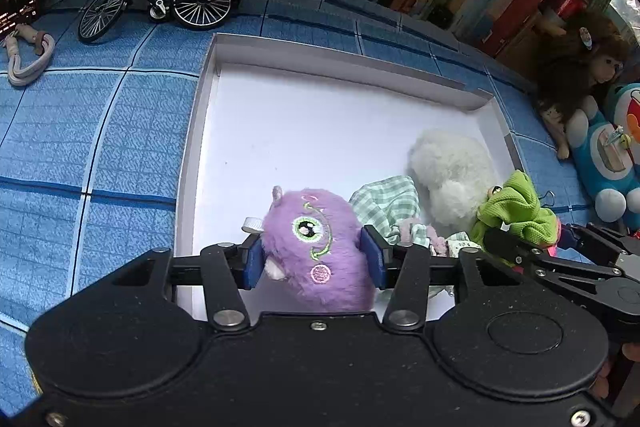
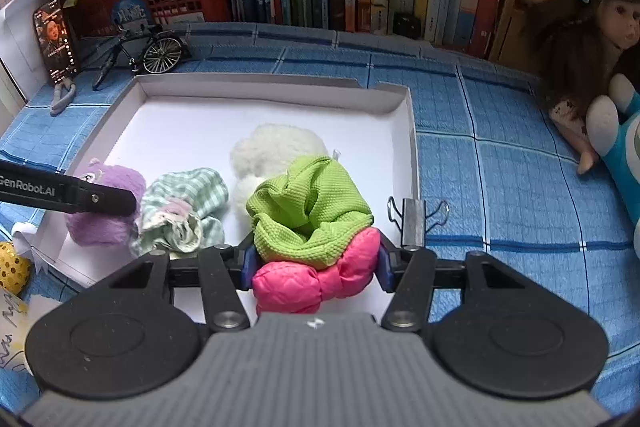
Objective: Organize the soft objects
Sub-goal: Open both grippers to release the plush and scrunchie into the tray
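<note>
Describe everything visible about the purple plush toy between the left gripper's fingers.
The purple plush toy is a rounded, fuzzy lilac creature with one embroidered green-rimmed eye, a pink cheek patch, a small pinkish horn and a white loop tag. It sits inside the white tray near its front left corner, between the blue pads of the left gripper, which flank its sides. A green checked cloth lies beside it; whether they touch is unclear.
</note>
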Motion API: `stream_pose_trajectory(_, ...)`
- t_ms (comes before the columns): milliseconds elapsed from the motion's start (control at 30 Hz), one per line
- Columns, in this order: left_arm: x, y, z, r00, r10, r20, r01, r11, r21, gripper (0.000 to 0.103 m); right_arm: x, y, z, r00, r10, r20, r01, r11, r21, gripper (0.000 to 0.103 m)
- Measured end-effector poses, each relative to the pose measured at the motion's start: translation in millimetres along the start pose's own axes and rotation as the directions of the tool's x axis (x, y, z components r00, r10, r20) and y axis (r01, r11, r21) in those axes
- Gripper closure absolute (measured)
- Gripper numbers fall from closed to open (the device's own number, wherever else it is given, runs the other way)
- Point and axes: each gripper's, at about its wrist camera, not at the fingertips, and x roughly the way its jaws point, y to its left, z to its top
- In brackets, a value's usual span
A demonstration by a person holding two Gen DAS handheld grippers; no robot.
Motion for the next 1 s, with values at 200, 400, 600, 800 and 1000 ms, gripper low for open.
stream_pose_trajectory(200,-3,2,-1,1.000,0.004,-0.003,-0.004,1.000,-0.004,0.043,-4,-4,1,1.000,0.018,0.011,-0.019,1.000,0.023,0.028)
stream_pose_trajectory(400,-13,4,-5,1.000,0.003,0.011,-0.003,1.000,-0.008,0.027,-13,-5,0,0.999,0.027,0.028,-0.028,0.999,0.031,0.019)
stream_pose_trajectory(600,-30,1,-14,0.999,0.001,0.035,-0.001,1.000,0.010,0.023,-29,-8,-4,0.998,0.037,0.060,-0.040,0.998,0.047,0.016)
stream_pose_trajectory(800,-54,-9,-29,0.995,-0.005,0.097,-0.001,0.998,0.061,0.020,-51,-13,-11,0.993,0.043,0.109,-0.049,0.998,0.051,0.014)
stream_pose_trajectory(1000,-77,-24,-54,0.989,-0.015,0.147,-0.007,0.989,0.149,0.019,-73,-15,-21,0.987,0.044,0.155,-0.052,0.997,0.050,0.012)
